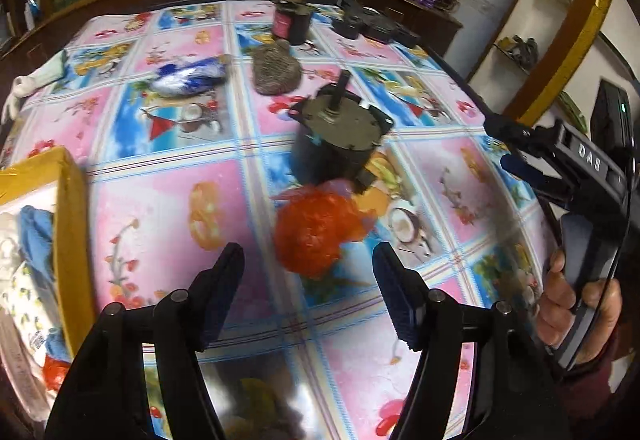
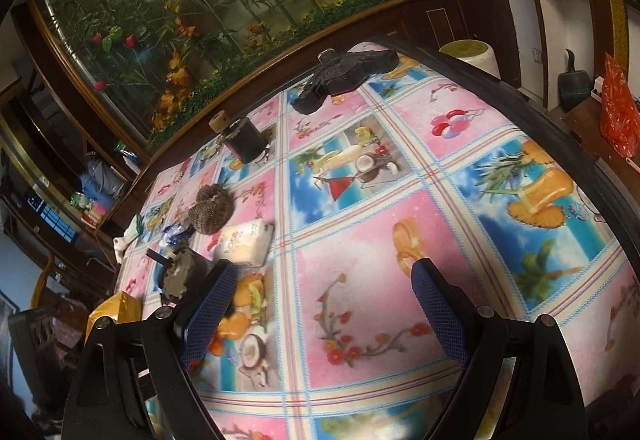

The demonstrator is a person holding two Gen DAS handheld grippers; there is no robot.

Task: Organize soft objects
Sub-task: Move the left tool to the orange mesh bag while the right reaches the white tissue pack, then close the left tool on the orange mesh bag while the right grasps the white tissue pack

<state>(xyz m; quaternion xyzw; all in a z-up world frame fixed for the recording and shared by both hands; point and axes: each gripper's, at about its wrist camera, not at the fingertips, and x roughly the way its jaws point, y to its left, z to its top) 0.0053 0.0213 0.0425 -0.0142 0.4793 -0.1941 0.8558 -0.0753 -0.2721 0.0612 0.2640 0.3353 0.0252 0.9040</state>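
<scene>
Left gripper [image 1: 308, 272] stands half open, empty, lower centre; red bag [image 1: 316, 232] lies just beyond on the surface [image 1: 160, 208]. Advise closing squarely, clear of motor [image 1: 336, 144]. Right gripper [image 2: 324, 304] wide, empty.

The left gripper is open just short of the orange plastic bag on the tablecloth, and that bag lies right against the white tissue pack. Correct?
Not quite. The left gripper is open just short of the orange plastic bag, but the bag lies against the dark motor, not a white tissue pack. The left wrist view shows it.
</scene>
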